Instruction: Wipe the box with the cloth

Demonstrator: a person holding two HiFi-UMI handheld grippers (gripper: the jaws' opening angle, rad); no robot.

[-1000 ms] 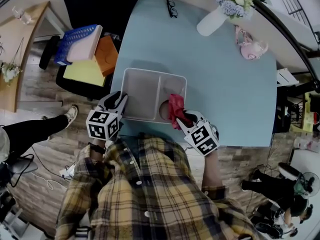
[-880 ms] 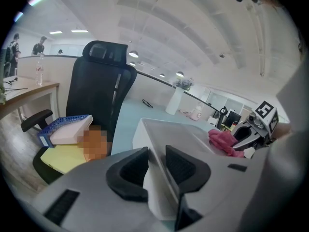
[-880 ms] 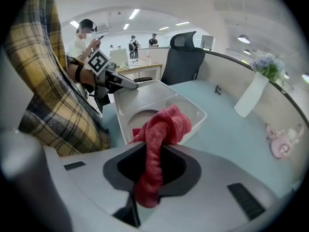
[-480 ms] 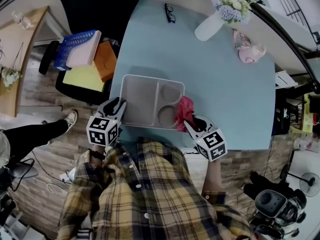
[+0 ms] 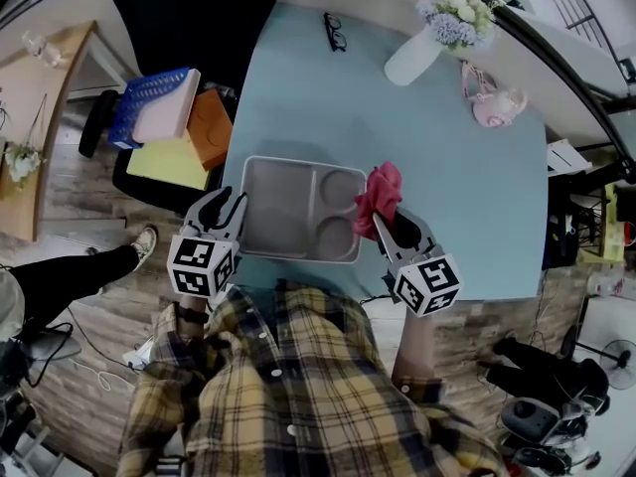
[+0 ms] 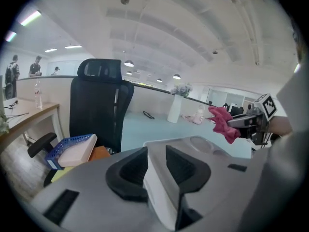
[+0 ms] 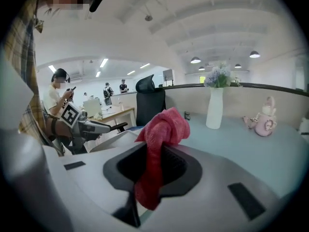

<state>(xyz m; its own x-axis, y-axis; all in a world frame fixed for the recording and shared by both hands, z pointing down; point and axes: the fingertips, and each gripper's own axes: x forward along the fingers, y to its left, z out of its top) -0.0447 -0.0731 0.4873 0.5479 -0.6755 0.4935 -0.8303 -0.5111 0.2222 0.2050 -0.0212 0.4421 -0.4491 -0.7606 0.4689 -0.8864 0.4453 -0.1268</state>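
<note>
The grey box [image 5: 298,210], a shallow tray with compartments, lies near the front edge of the light blue table [image 5: 467,187]. My left gripper [image 5: 227,212] is shut on the box's left wall. In the left gripper view that wall [image 6: 161,187] stands between the pads of my left gripper [image 6: 157,166]. My right gripper [image 5: 393,229] is shut on the red cloth [image 5: 381,192] and holds it above the box's right edge. The cloth [image 7: 161,134] bunches out of my right gripper [image 7: 154,166] in the right gripper view.
A white vase of flowers [image 5: 422,43], a pink teapot [image 5: 487,97] and black glasses [image 5: 336,30] sit at the table's far side. Left of the table stand a black chair [image 5: 189,18] and a blue basket [image 5: 149,92] with orange and yellow things.
My right gripper has lifted the red cloth out of the box's round compartment, up and to the right of it. The left gripper keeps its hold on the box's left wall.
</note>
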